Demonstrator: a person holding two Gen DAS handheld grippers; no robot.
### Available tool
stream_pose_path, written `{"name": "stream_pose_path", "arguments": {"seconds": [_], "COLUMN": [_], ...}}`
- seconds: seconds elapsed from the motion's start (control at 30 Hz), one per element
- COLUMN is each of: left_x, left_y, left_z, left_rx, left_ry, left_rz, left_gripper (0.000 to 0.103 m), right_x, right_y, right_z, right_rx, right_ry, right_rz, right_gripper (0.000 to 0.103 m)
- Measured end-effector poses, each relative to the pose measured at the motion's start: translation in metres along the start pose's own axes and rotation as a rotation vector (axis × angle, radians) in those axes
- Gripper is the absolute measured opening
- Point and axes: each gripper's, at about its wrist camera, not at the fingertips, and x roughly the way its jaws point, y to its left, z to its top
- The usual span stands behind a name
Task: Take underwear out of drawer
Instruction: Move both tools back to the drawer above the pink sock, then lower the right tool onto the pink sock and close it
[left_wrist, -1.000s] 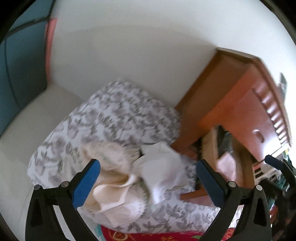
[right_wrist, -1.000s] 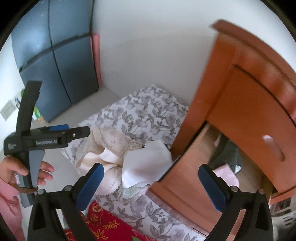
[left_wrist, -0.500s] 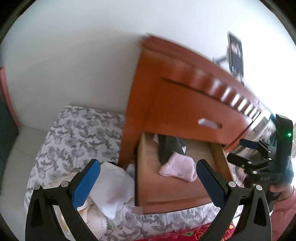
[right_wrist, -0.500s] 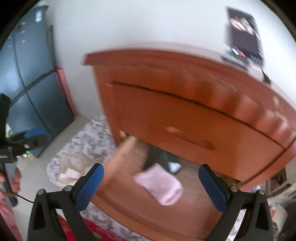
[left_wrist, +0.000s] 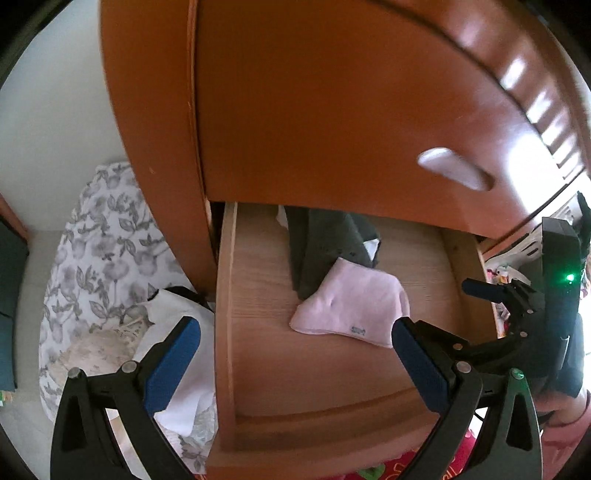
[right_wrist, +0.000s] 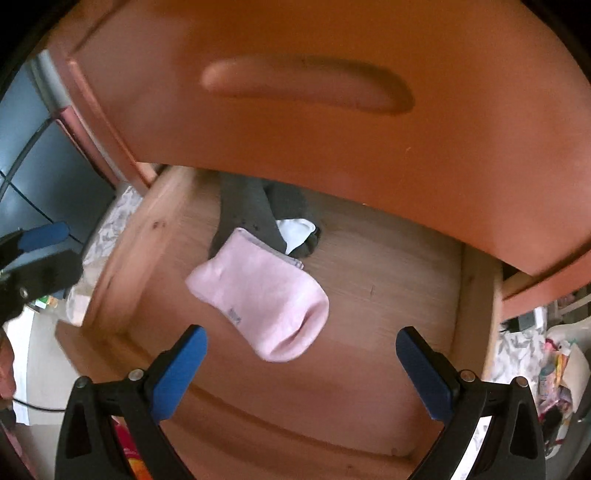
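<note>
While both tongs, left (left_wrist: 295, 363) and right (right_wrist: 301, 371), hover spread wide and empty, the pink sock (right_wrist: 260, 295) lies in the open drawer (right_wrist: 373, 325), overlapping a dark grey garment (right_wrist: 247, 214).

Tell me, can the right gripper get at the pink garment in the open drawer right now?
Probably yes. The right gripper is open above the drawer, and the pink garment lies on top with nothing covering it; the closed drawer front above overhangs only the rear.

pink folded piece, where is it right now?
In the open drawer, on its wooden floor about mid-way across, overlapping the front edge of the dark grey garment; the pink piece lies ahead of both open grippers, untouched.
</note>
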Motion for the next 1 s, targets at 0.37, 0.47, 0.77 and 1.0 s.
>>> {"name": "stream_pose_path", "arguments": {"seconds": [0.37,0.47,0.77,1.0], "left_x": [0.039,0.042,0.044,0.037], "left_y": [-0.003,-0.002,0.001,-0.011], "left_z": [0.012,0.013,0.009,0.009], "left_rx": [0.025,0.032,0.027,0.077], "left_ry": [0.065,0.063,0.038,0.009], "left_rz": [0.024,0.033,0.037,0.047], "left_gripper": [0.103,0.103,0.103,0.103], "right_x": [0.047,0.05,0.061,0.058], "right_y": [0.003,0.009,0.014,0.018], "right_z": [0.013,0.015,0.01,-0.003], "right_rx": [-0.036,-0.079,-0.091,-0.083], "right_ry": [0.11,0.127,0.173,0.167], "right_rz": [-0.012,-0.034,-0.028,-0.04], "right_gripper": [0.079,0.078,0.07,0.07]}}
